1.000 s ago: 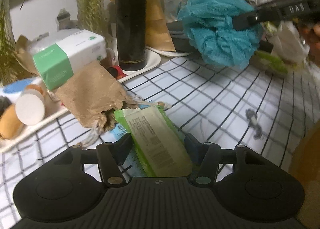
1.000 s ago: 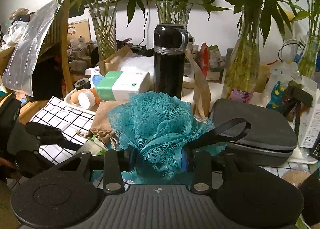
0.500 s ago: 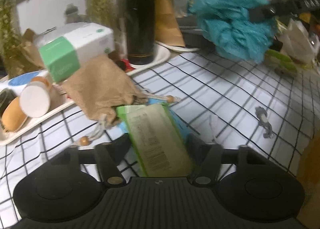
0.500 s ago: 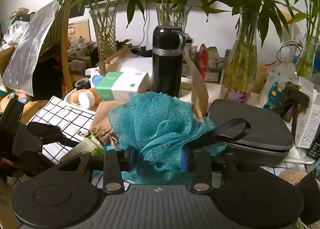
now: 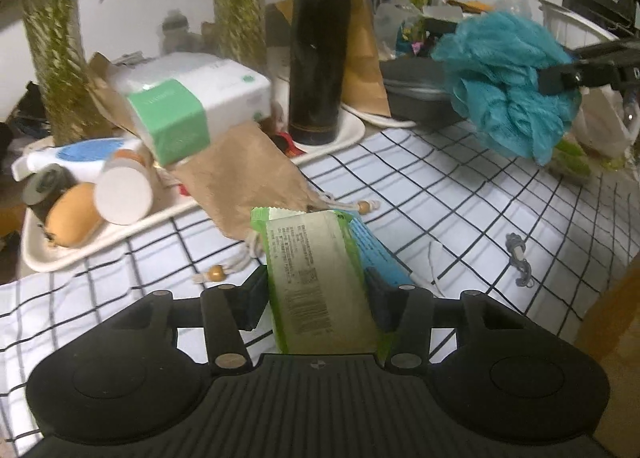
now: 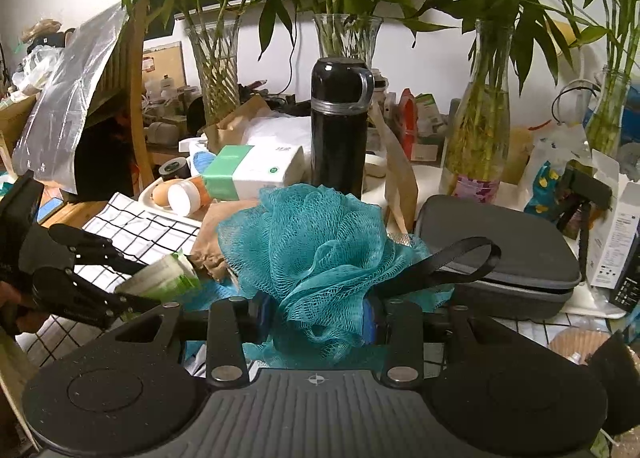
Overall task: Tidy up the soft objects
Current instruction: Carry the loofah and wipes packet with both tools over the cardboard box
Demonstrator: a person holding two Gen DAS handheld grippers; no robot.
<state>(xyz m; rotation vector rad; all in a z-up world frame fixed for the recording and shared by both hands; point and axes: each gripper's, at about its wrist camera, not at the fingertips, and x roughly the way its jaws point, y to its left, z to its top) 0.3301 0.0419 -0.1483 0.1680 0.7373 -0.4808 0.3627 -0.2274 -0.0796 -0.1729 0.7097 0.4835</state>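
Left gripper (image 5: 316,290) held low over the checked cloth (image 5: 460,194), level, pointing toward the tray (image 5: 60,258). Jaws pinching a green pack (image 5: 316,278) by its long sides, lifted clear of the cloth, label and barcode up, far end reaching the mouth of a brown pouch (image 5: 244,182). Under the pack, only a blue edge of something else (image 5: 372,246) showing; cannot tell what.

Right gripper (image 6: 316,318) held higher, to the right, aimed at the black flask (image 6: 338,126). Jaws clamped on a teal loofah (image 6: 304,250), mesh bulging up and forward, off the table. From the left wrist, same loofah (image 5: 508,82) hanging above the cloth's far right corner, just in front of a grey case (image 5: 416,98), with one dark finger pressed into its side.

Right fingers mostly buried in mesh; pads barely visible. Case strap (image 6: 460,262) looping out beside the loofah. From the right wrist, left gripper (image 6: 132,282) at far left edge, partly cut off, pack (image 6: 164,274) poking out between its fingers. Hands holding the grippers out of frame. Tissue box (image 5: 192,106) resting tilted on the tray's clutter, print blurred. Small grey scrap (image 5: 518,258) on the cloth, too small to identify.
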